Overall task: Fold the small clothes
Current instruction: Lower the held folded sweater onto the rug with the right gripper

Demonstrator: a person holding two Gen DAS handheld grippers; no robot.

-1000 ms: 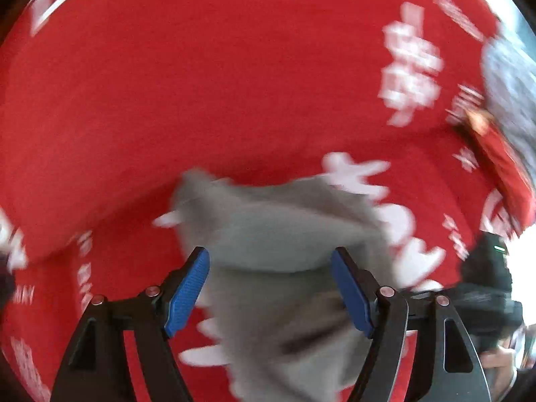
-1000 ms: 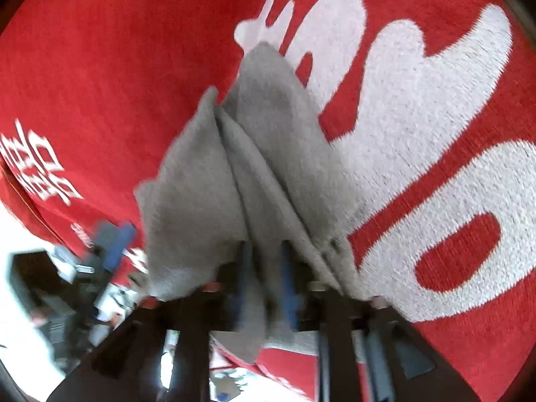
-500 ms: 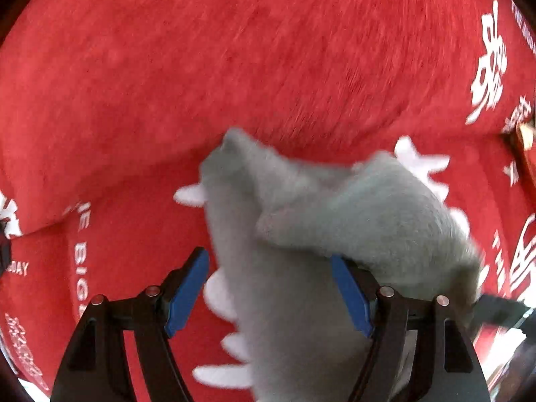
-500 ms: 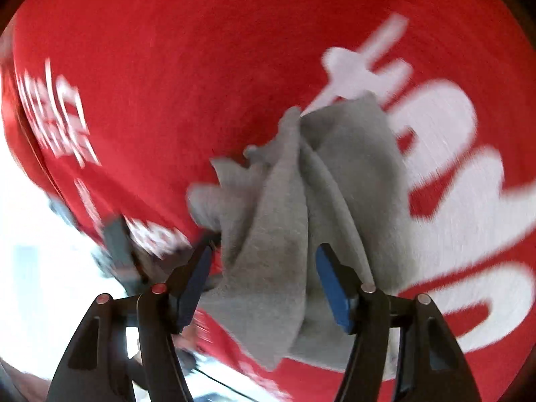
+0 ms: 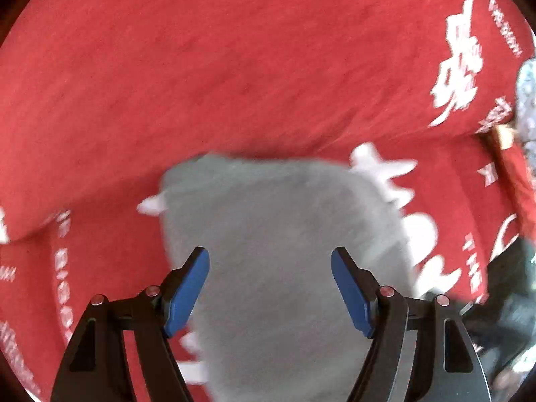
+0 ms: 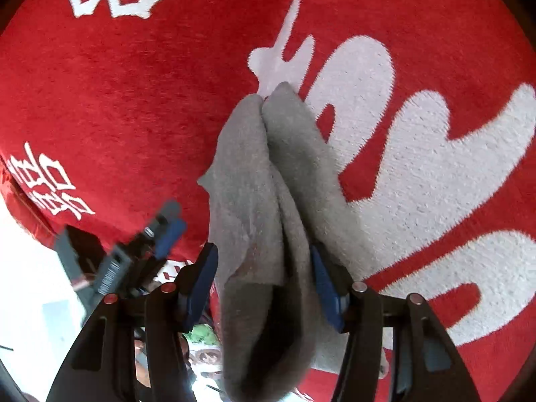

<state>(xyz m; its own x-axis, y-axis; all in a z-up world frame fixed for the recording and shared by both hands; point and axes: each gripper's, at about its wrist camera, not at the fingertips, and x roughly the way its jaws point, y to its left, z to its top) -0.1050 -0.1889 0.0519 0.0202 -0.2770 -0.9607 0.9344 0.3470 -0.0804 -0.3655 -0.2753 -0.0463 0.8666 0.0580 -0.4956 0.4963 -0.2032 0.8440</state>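
Closest to the right wrist camera, the right gripper (image 6: 263,284) has one grey cloth (image 6: 268,201) bunched between its two blue pads (image 6: 201,281); its jaws have just been closing and the pads press on the folds. In the left wrist view, the left gripper (image 5: 269,288) stands wide with nothing pinched, and the same grey cloth (image 5: 284,234) lies under and beyond its two blue pads (image 5: 187,291). Farthest, one red blanket (image 6: 134,100) with white lettering lies under the cloth.
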